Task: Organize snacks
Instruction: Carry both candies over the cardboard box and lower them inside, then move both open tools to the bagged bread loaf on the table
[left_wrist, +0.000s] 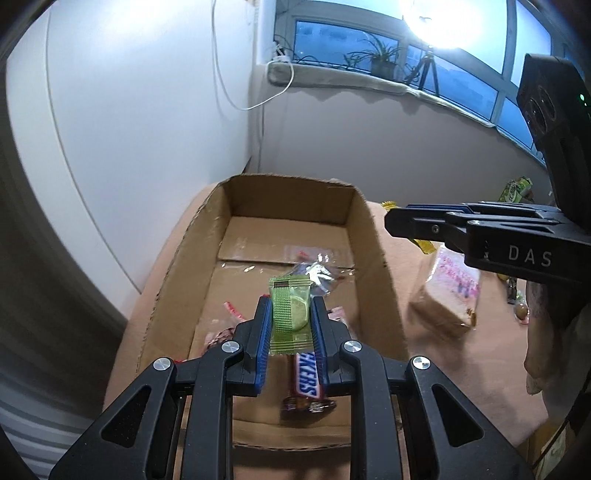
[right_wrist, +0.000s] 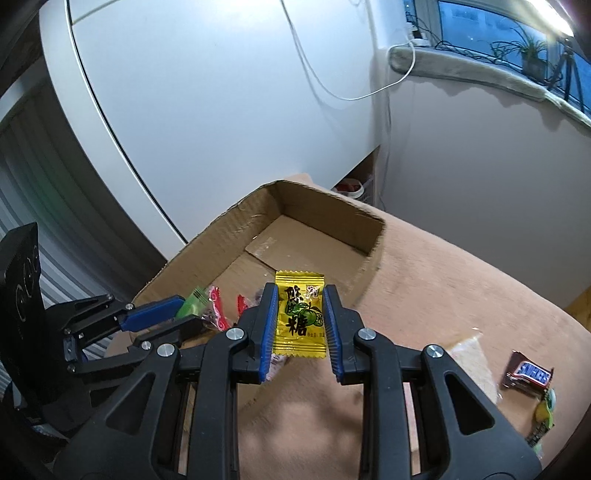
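Left tool (left_wrist: 290, 321) clamped on a green candy packet (left_wrist: 289, 314), held above the open cardboard box (left_wrist: 373, 236). Below it in the box: a Snickers bar (left_wrist: 307, 384), a clear-wrapped candy (left_wrist: 317, 275), small red-and-white wrapped sweets (left_wrist: 233, 309) near the left wall.

Right tool (right_wrist: 298, 328) clamped on a yellow candy packet (right_wrist: 300, 314) with black characters and a lime picture, held near the box's right wall, probably just over the edge; hard to tell from this angle.

Box sits on a tan cloth-covered table (right_wrist: 443, 288). On the cloth, right of the box: a bagged sandwich-like snack (left_wrist: 448, 291), a second Snickers bar (right_wrist: 529, 374), a small yellow-green packet (right_wrist: 543, 413).
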